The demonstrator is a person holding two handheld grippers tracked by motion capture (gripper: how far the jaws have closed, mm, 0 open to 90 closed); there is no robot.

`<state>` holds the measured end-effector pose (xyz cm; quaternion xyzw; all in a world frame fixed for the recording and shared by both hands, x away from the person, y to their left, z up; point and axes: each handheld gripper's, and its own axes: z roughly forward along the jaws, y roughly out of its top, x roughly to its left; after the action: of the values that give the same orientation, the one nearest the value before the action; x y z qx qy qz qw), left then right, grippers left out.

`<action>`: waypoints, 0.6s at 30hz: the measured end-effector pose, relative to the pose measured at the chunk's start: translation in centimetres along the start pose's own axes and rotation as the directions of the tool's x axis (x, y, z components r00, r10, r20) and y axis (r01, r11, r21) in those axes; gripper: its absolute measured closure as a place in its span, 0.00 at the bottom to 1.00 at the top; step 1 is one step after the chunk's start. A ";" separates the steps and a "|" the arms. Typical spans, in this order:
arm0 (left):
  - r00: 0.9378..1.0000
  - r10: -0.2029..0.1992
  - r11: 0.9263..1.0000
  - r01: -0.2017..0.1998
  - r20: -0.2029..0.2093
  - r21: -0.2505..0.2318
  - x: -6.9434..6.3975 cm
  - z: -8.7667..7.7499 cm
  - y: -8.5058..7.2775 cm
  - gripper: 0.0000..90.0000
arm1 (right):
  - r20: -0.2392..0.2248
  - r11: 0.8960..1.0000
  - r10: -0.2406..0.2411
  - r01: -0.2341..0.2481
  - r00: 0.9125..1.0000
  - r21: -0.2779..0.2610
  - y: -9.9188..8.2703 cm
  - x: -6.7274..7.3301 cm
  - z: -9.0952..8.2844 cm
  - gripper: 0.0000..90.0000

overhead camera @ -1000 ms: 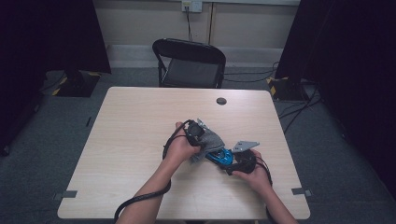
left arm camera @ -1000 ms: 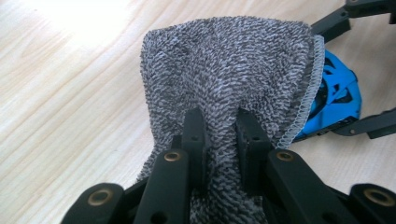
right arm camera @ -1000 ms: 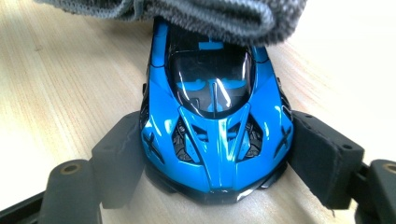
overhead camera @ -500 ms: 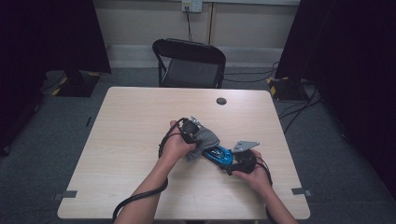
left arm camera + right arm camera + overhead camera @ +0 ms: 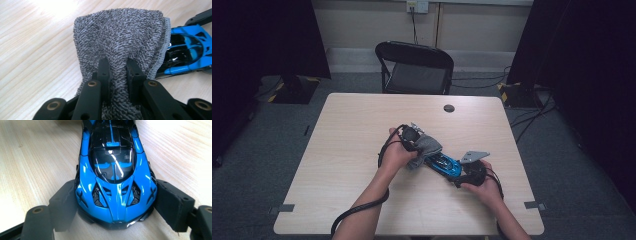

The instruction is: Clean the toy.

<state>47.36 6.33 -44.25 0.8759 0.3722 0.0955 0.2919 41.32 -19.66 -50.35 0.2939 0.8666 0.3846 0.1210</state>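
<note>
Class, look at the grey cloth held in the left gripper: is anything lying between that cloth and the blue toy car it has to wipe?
Nothing visible does. The grey terry cloth, pinched in the left gripper, already lies against the glossy blue and black toy car, overlapping one end. The right gripper clamps the car's other end on the pale wooden table.

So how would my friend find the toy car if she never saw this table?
Look at the pale wooden table, near the person's side, between the two hands. The toy car sits gripped in the right gripper, beside a grey cloth. It is the one shiny blue-and-black thing there.
</note>
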 end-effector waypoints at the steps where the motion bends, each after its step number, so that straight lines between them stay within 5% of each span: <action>1: 1.000 0.002 1.000 -0.002 -0.010 0.000 0.1 0.0 0.0 0.85 | 0.000 1.000 0.000 0.000 1.000 0.000 0.0 0.0 0.0 0.27; 13: 0.999 -0.032 0.999 0.032 -0.029 -0.016 1.5 -1.0 -1.0 0.85 | 0.000 1.000 0.000 0.000 1.000 0.000 0.0 0.0 0.0 0.27; 18: 1.000 -0.006 0.999 0.006 -0.013 -0.046 0.8 -2.2 -0.5 0.85 | 0.000 1.000 0.000 0.000 1.000 0.000 0.0 0.0 0.0 0.27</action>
<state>46.82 8.11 -42.80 0.8672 0.3746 0.1090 0.3095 41.33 -19.66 -50.35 0.2938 0.8666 0.3847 0.1209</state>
